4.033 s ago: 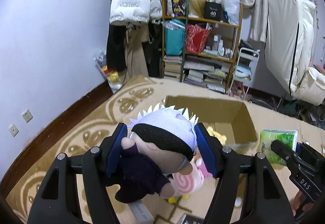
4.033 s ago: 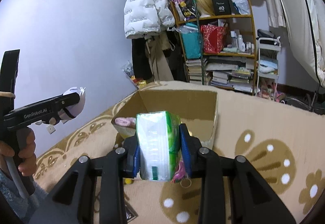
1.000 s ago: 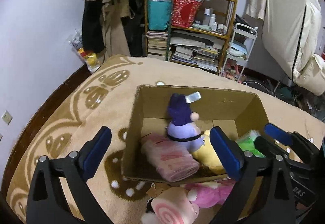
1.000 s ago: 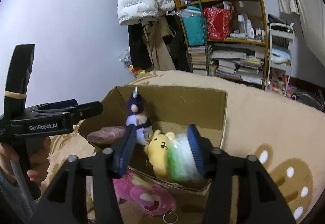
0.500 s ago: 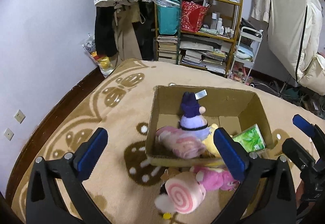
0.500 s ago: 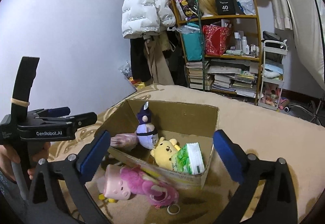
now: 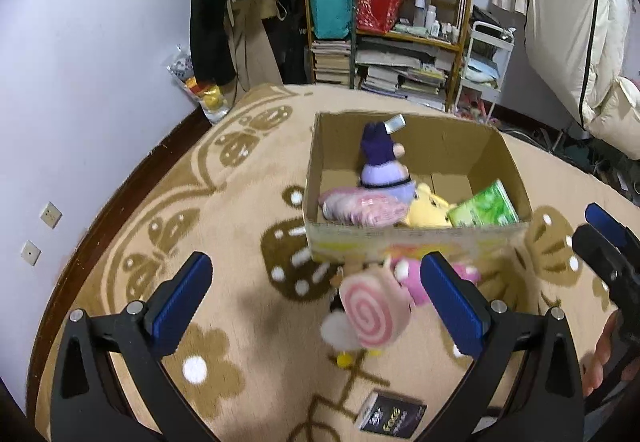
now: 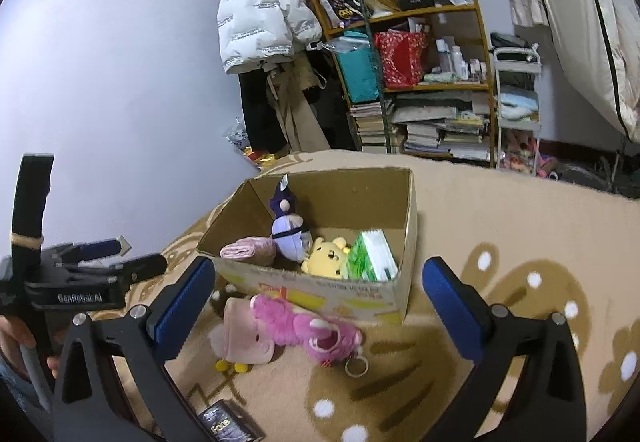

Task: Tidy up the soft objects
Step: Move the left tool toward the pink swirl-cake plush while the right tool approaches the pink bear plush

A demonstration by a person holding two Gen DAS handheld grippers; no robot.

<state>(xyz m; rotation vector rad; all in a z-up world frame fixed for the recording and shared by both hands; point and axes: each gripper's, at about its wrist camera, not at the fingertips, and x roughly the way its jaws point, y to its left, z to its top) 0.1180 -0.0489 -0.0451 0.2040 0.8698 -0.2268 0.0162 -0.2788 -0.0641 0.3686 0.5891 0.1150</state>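
A cardboard box (image 7: 492,145) (image 8: 408,209) stands on the carpet. In it are a purple doll (image 7: 380,165) (image 8: 289,226), a pink roll (image 7: 360,206) (image 8: 248,250), a yellow bear plush (image 7: 428,210) (image 8: 326,257) and a green tissue pack (image 7: 482,207) (image 8: 374,256). In front of the box lie a pink swirl plush (image 7: 370,316) (image 8: 242,334) and a magenta bear plush (image 7: 412,280) (image 8: 304,328). My left gripper (image 7: 320,296) is open and empty above the carpet. My right gripper (image 8: 318,302) is open and empty, short of the box.
A beige patterned carpet (image 8: 520,242) covers the floor. A small dark packet (image 7: 394,416) (image 8: 228,422) lies near the front. A full bookshelf (image 7: 384,21) (image 8: 420,81), hanging coats (image 8: 264,21) and a white cart (image 8: 518,97) stand at the back wall.
Both grippers have let go of the doll and the tissue pack, which now lie in the box. Both have pulled back from the box with jaws wide open.
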